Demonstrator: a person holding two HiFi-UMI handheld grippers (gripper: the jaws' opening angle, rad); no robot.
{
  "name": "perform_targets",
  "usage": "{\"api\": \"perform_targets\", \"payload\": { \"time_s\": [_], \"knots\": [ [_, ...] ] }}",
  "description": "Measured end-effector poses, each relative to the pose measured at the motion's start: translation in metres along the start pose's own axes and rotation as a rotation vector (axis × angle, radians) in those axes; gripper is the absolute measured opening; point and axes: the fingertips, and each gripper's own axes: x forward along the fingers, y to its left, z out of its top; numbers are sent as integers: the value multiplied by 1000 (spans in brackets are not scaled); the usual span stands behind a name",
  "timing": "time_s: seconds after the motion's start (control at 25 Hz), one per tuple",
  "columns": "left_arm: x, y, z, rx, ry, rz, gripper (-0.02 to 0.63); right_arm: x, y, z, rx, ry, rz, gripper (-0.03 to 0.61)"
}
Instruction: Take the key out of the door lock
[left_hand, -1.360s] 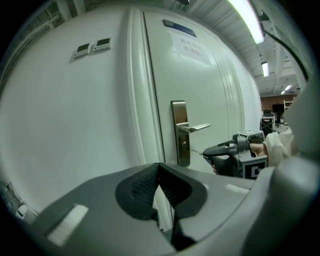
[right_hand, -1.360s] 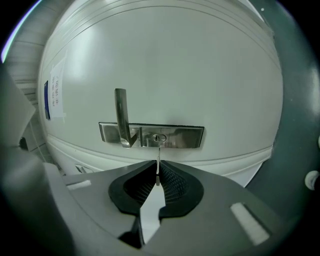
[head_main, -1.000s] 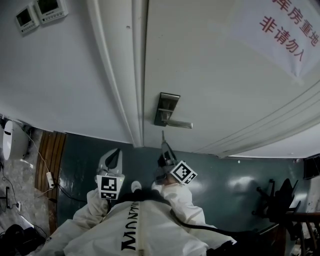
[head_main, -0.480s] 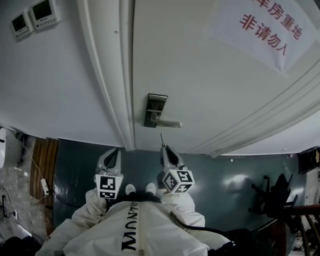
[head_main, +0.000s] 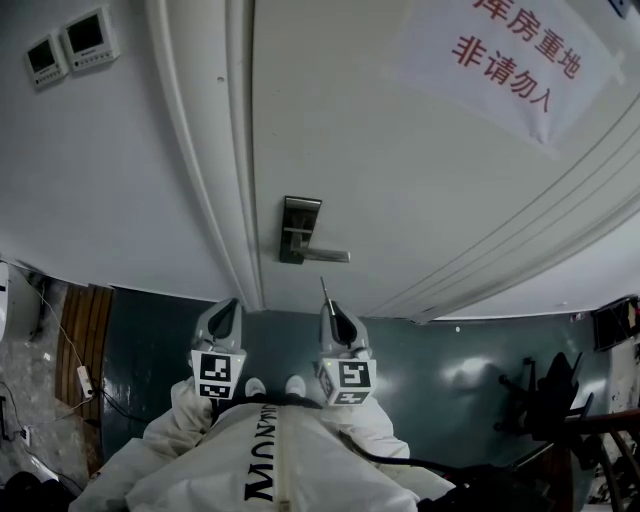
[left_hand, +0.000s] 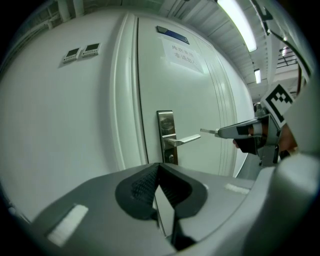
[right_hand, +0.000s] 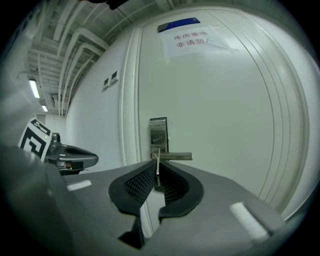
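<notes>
A white door (head_main: 400, 170) carries a steel lock plate (head_main: 298, 228) with a lever handle (head_main: 325, 254). My right gripper (head_main: 328, 305) is shut on a thin metal key (head_main: 324, 290), whose blade sticks out past the jaw tips just below the handle and clear of the door. The right gripper view has the key (right_hand: 157, 167) upright between the pads, in front of the lock plate (right_hand: 159, 132). From the left gripper view, the key (left_hand: 207, 131) points at the handle (left_hand: 186, 140) from the right. My left gripper (head_main: 232, 303) hovers left of the lock, shut and holding nothing.
The door frame (head_main: 215, 180) runs left of the lock. Two wall control panels (head_main: 70, 40) hang at the upper left. A paper sign (head_main: 510, 70) with red characters is stuck high on the door. A dark chair (head_main: 545, 400) stands on the floor at the lower right.
The right gripper has rolled about its own axis, so its marker cube now faces me squarely, and it has risen a little with the key. The lock has drifted left and upward in view.
</notes>
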Motion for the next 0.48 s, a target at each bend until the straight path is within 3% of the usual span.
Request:
{"api": "perform_targets", "payload": {
  "time_s": [0.48],
  "knots": [
    [4, -8, 8, 9, -8, 7, 0, -10, -9, 5, 5, -12, -1, 23]
  ]
}}
